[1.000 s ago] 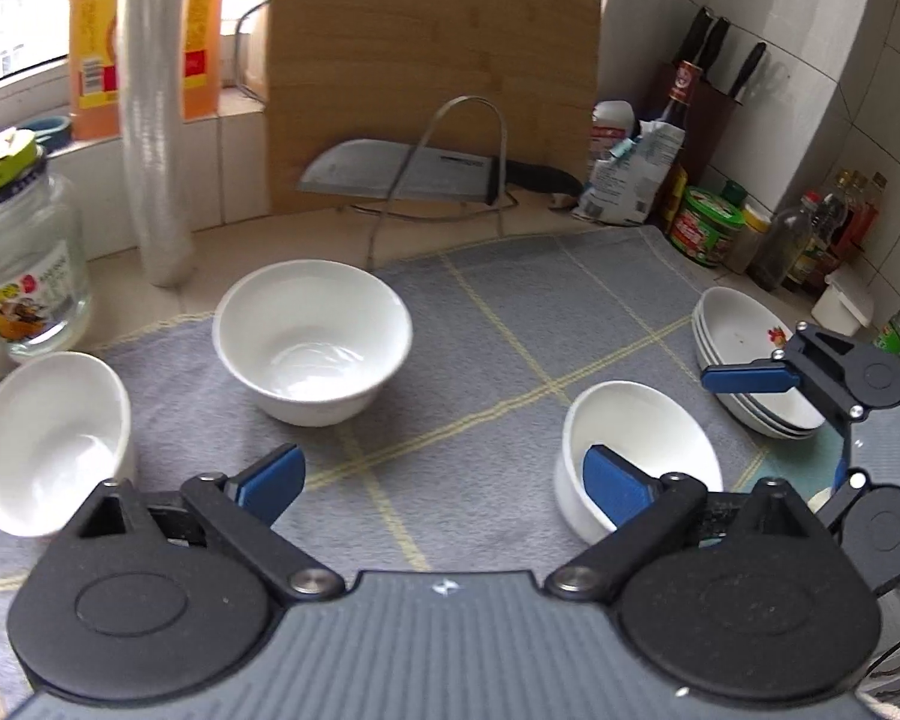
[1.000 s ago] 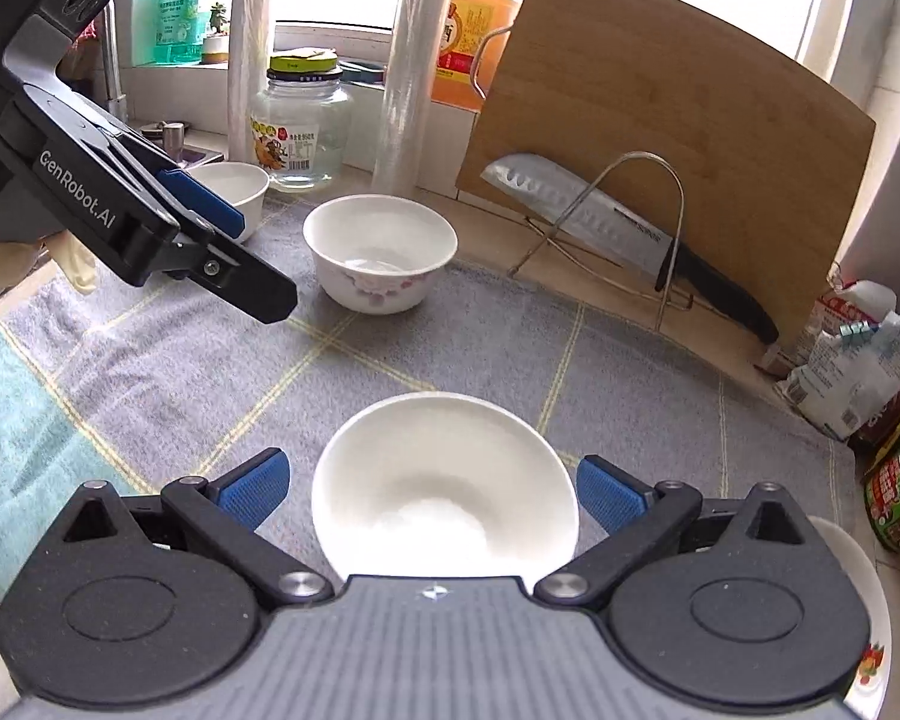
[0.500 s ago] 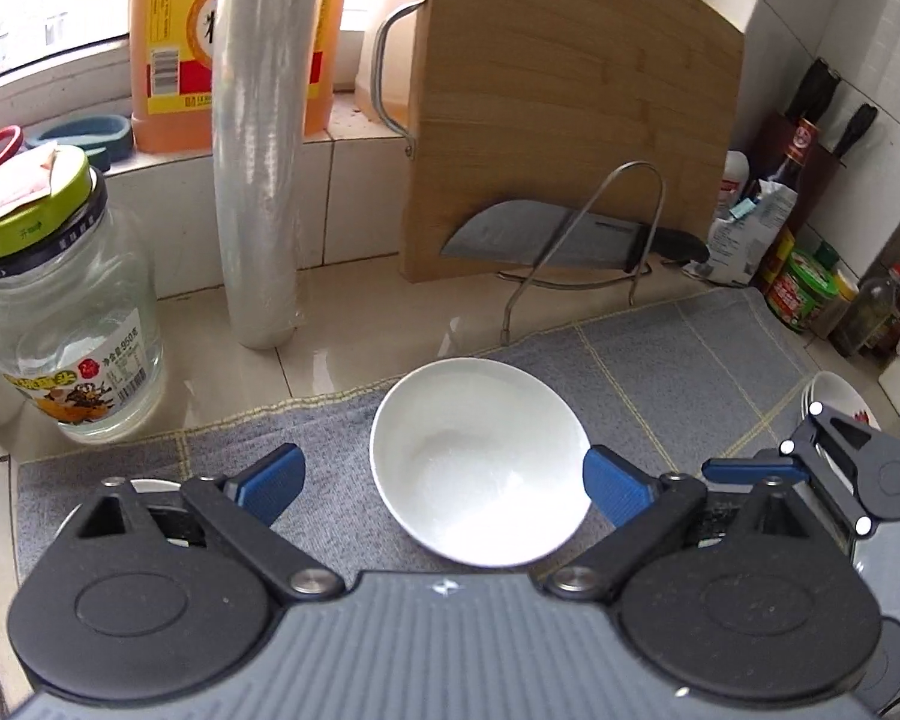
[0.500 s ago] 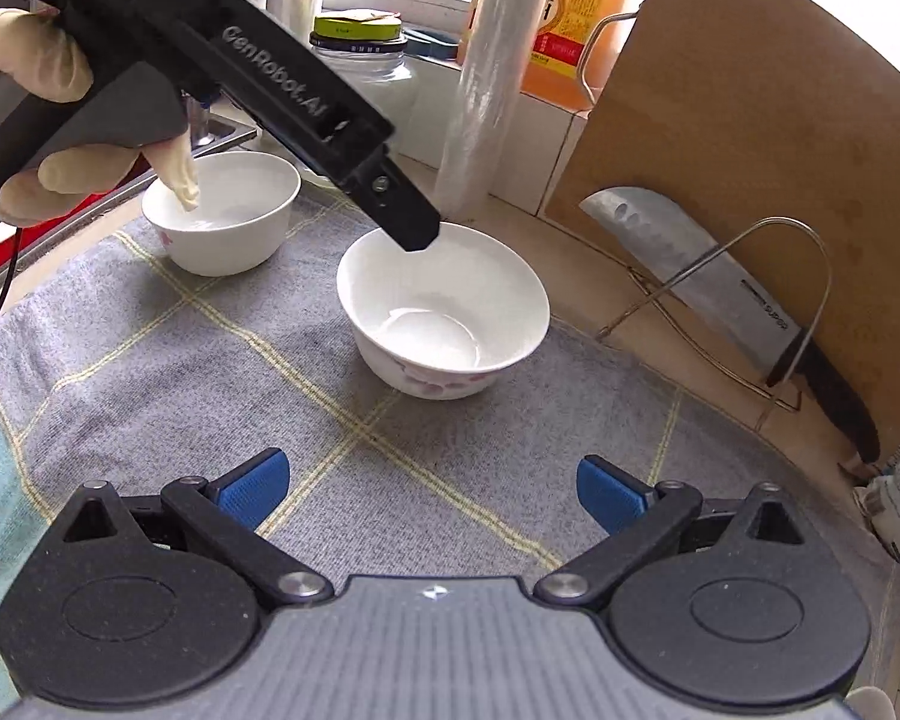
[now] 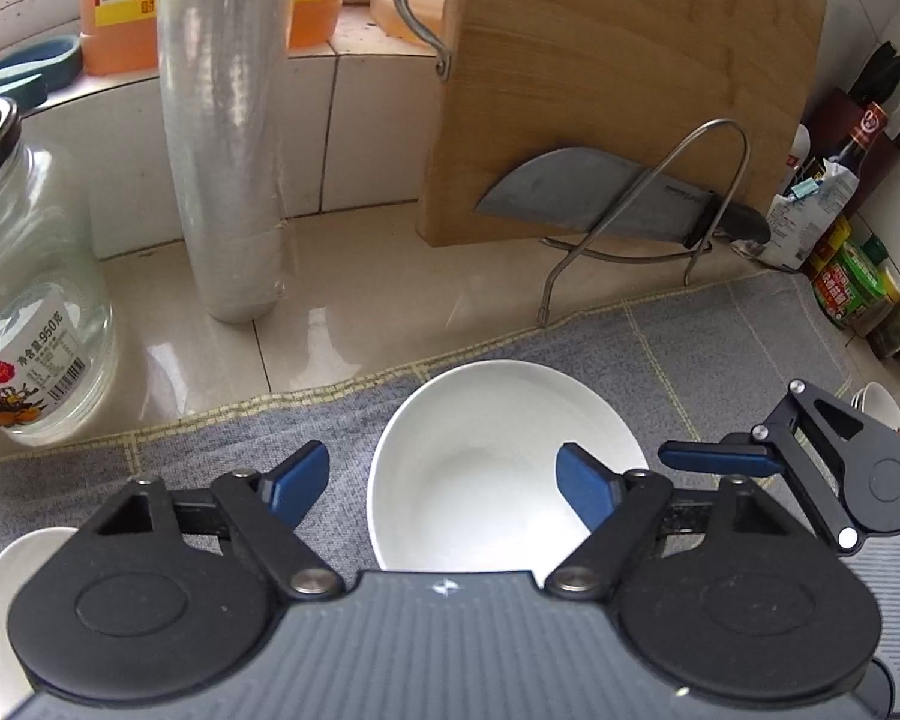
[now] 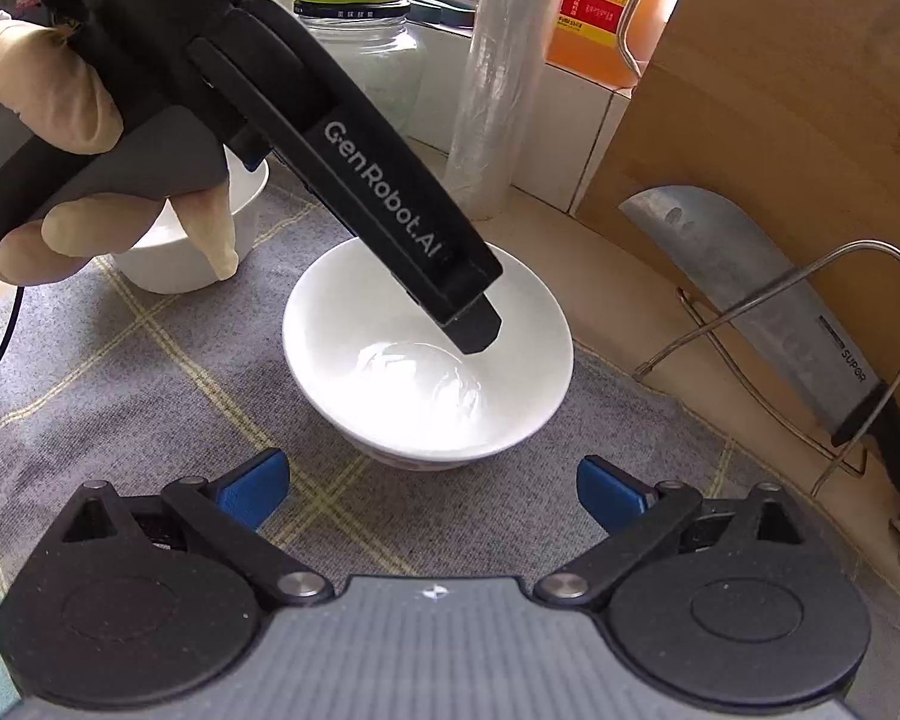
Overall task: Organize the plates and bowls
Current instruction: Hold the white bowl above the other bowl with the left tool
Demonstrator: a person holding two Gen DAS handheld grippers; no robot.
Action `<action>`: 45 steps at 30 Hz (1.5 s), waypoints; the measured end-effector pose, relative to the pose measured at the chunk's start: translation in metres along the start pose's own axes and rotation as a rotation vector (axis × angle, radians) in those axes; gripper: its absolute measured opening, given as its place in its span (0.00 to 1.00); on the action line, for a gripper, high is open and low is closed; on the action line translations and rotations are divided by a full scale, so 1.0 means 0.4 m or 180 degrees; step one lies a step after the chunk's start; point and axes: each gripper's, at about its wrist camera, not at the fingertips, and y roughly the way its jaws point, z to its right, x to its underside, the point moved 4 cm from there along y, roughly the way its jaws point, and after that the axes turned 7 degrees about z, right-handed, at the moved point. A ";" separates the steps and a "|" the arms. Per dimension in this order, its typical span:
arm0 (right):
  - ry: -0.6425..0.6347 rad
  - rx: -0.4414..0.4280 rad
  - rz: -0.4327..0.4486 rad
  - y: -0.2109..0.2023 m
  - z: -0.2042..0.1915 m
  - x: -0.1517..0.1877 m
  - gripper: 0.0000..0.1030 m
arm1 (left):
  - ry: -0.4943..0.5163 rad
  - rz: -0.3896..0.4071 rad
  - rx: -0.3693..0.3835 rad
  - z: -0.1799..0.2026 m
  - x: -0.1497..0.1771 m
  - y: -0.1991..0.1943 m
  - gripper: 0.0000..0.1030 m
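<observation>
While the left claw (image 5: 441, 483) hangs spread wide over the plain white ceramic bowl (image 5: 498, 468), its right pad dips inside the rim and its left pad sits outside, nothing gripped yet. That bowl rests on the grey checked cloth (image 6: 150, 372) over the worktop, just in front of the upright bamboo cutting board (image 5: 618, 90). The right claw (image 6: 432, 489) waits released just short of the bowl. Looks like the pick-up step; next, the left claw must straddle the bowl's wall and clench before lifting it towards the second white bowl (image 6: 174, 252) beyond.
</observation>
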 end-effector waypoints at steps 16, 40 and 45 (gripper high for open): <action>-0.0035 -0.0064 0.0039 0.052 0.003 -0.013 0.95 | 0.0017 -0.0080 0.0131 0.003 -0.011 0.014 0.71; -0.0014 -0.0045 0.0104 0.057 -0.017 -0.036 0.88 | 0.0152 -0.0082 0.0255 0.026 -0.011 0.004 0.70; -0.0032 -0.0043 0.0112 0.056 -0.013 -0.035 0.88 | 0.0178 -0.0060 0.0259 0.032 -0.008 -0.008 0.70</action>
